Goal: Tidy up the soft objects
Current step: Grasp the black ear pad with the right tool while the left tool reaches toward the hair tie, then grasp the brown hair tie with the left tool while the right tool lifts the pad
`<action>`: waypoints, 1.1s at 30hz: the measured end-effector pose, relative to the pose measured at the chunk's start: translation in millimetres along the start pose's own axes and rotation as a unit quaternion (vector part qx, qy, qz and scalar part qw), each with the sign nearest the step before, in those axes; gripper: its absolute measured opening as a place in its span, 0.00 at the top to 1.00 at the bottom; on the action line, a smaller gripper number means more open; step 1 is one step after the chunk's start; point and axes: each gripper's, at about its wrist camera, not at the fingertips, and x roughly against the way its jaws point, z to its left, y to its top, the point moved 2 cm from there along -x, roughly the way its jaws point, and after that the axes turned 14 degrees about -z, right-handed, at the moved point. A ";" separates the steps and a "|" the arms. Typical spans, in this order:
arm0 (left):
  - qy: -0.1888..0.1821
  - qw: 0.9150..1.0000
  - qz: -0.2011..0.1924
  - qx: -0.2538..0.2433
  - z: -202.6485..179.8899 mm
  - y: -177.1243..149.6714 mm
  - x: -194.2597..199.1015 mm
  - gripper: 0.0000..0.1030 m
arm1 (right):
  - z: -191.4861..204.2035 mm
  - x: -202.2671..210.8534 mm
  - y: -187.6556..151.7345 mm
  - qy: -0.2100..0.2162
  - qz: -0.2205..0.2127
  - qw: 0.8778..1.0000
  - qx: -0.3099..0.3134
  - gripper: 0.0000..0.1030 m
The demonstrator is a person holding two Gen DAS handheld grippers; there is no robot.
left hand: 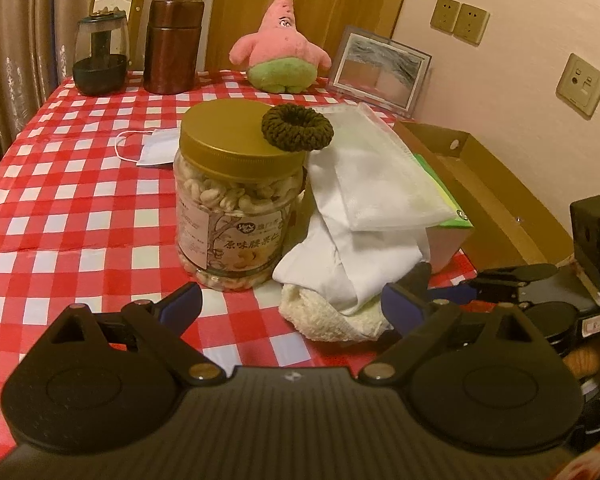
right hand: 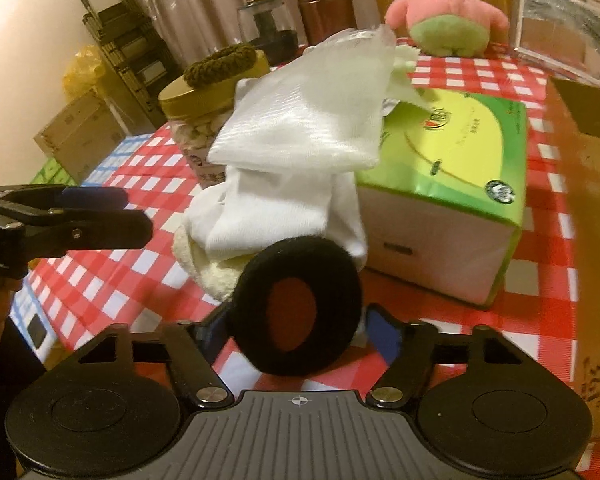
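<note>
Soft things mostly loose on the checked table (left hand: 80,208), none seen gathered anywhere yet. Dark knitted hair tie (left hand: 298,130) perched on the gold lid of the nut jar (left hand: 228,216). White cloth (left hand: 364,208) draped from the tissue box (right hand: 452,168) down onto a cream towel (left hand: 328,316). Face mask (left hand: 156,148) lying flat behind the jar, pink plush star (left hand: 280,48) upright at the far edge. Black fuzzy ring (right hand: 300,248) standing on edge between the fingers of the right gripper (right hand: 300,320), just in front of the towel (pads close on either side, but pressing or not: cannot tell). Left gripper (left hand: 292,300) spread wide and empty, low over the cloth, towel just beside its right finger. Cardboard box (left hand: 480,184) open at the right, probably the place for it all; nothing soft visible in the part shown. Judged barely begun: ring perhaps first in hand, hair tie, cloth, towel, mask and plush left to sort.
</note>
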 end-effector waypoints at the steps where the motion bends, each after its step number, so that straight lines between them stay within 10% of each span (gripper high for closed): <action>1: -0.001 1.000 0.000 0.000 -0.2 0.3 -0.1 0.08 | 1.7 0.4 0.2 -0.002 -0.001 1.000 0.004 0.36; 33: 0.035 0.984 -0.110 -0.136 -43.7 62.3 -17.2 0.31 | 12.8 77.5 73.5 -0.192 -0.122 0.974 0.006 0.37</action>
